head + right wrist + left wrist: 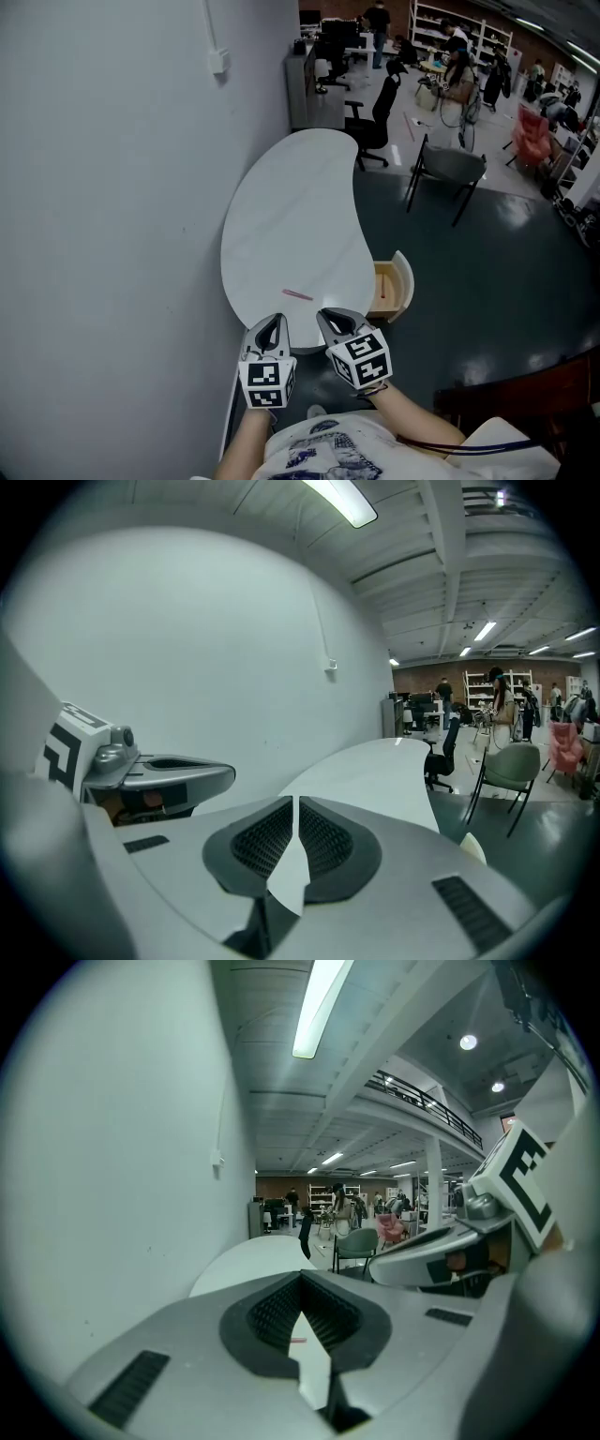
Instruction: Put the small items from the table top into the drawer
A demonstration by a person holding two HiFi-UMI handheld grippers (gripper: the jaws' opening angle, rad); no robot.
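Two grey claws sit side by side at the near edge of the white bean-shaped table (291,206). The left claw (273,323) (301,1277) has its jaws together with nothing in them. The right claw (333,319) (293,801) is closed the same way and holds nothing. The thin pink stick (297,294) (298,1340) lies flat on the table just ahead of the two claws, between their tips and touching neither. The open wooden drawer with a white round front (389,286) is to the right of the right claw, a little ahead of it.
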